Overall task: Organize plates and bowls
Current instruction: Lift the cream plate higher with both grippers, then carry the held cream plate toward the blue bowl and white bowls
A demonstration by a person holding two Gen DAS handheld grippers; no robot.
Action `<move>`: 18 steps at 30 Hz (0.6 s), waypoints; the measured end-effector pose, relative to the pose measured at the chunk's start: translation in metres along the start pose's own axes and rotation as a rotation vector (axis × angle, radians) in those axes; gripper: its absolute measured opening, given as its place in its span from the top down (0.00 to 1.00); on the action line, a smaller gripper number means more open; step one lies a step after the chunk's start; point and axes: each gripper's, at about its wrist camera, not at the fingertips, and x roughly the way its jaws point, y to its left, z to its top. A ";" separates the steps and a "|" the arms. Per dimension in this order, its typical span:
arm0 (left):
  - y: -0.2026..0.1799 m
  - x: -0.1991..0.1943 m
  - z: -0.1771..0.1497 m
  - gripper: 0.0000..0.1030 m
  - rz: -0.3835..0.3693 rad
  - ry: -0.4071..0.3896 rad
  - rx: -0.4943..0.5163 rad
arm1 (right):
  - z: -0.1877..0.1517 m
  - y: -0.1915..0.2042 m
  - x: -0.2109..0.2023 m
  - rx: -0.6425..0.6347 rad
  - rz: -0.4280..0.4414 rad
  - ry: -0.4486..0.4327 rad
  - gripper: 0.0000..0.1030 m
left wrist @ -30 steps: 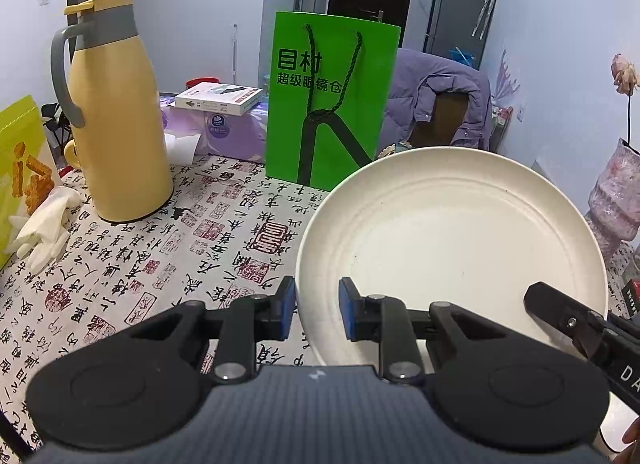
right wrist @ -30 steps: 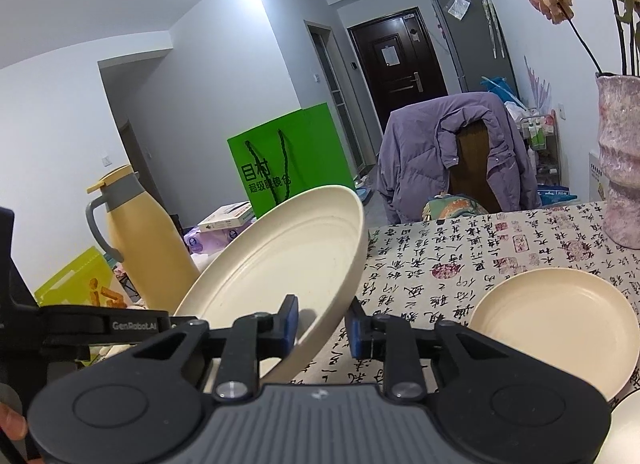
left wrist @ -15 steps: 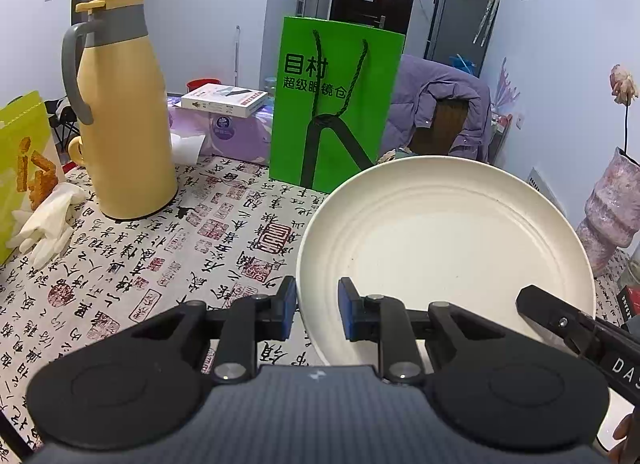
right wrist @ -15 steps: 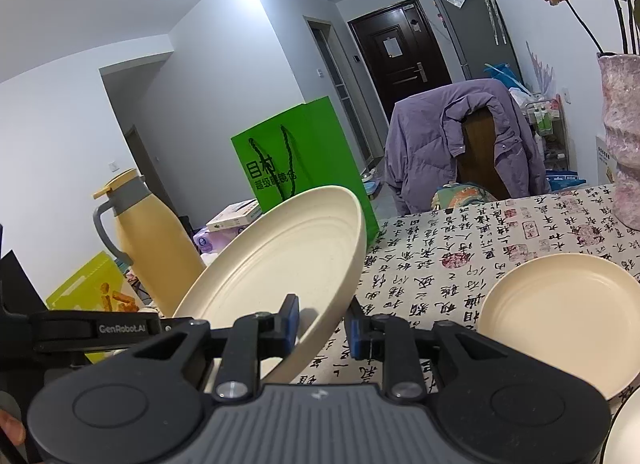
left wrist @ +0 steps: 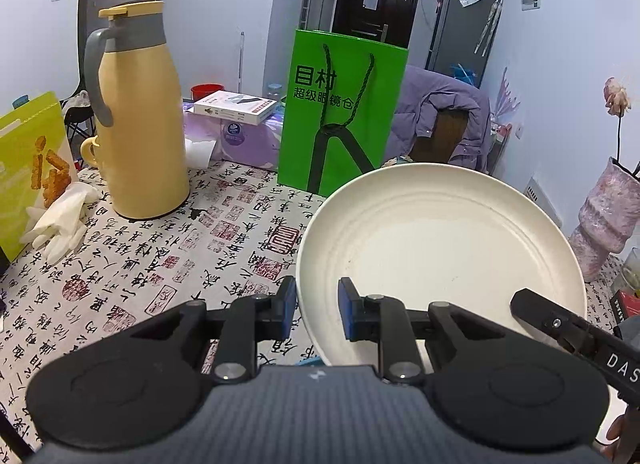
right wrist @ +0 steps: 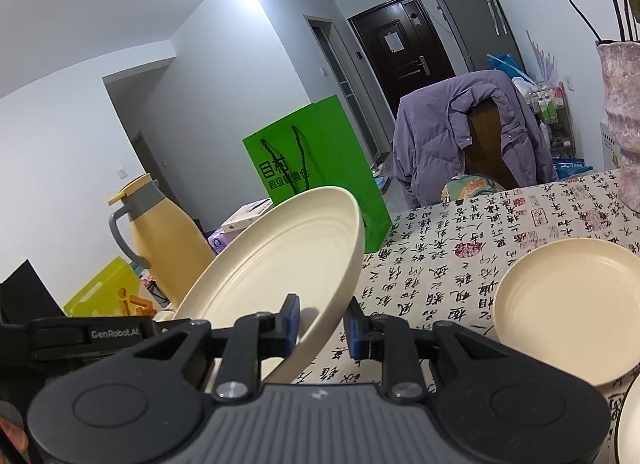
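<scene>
A large cream plate (left wrist: 440, 256) hangs tilted above the calligraphy tablecloth, held from two sides. My left gripper (left wrist: 317, 314) is shut on its near left rim, blue pads on either side of the edge. My right gripper (right wrist: 322, 328) is shut on the opposite rim of the same plate (right wrist: 288, 264). One of its fingers (left wrist: 532, 306) shows over the plate's right edge in the left wrist view. A second cream plate (right wrist: 560, 304) lies flat on the table to the right. The rim of another dish (right wrist: 628, 424) peeks in at the bottom right corner.
A yellow thermos jug (left wrist: 140, 123) and a green paper bag (left wrist: 340, 115) stand at the back of the table. White gloves (left wrist: 60, 219) and a snack bag (left wrist: 28, 167) lie at the left. A pink vase (left wrist: 604, 215) stands at the right. A jacket-draped chair (right wrist: 472, 131) sits behind.
The plate has risen slightly with both grippers still clamped on it. The jug and bag now sit lower and further right in the left wrist view.
</scene>
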 end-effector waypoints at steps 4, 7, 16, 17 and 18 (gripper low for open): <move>0.002 -0.011 -0.004 0.78 -0.003 -0.010 0.001 | -0.004 0.006 -0.008 0.006 0.003 -0.004 0.78; 0.004 -0.022 -0.007 0.78 -0.006 -0.021 0.011 | -0.007 0.010 -0.016 0.013 0.007 -0.009 0.78; 0.011 -0.055 -0.019 0.78 -0.007 -0.051 0.022 | -0.018 0.024 -0.042 0.028 0.024 -0.026 0.78; 0.012 -0.059 -0.020 0.78 -0.008 -0.055 0.022 | -0.019 0.025 -0.045 0.030 0.026 -0.026 0.78; 0.013 -0.063 -0.022 0.78 -0.009 -0.058 0.023 | -0.021 0.026 -0.047 0.032 0.028 -0.027 0.78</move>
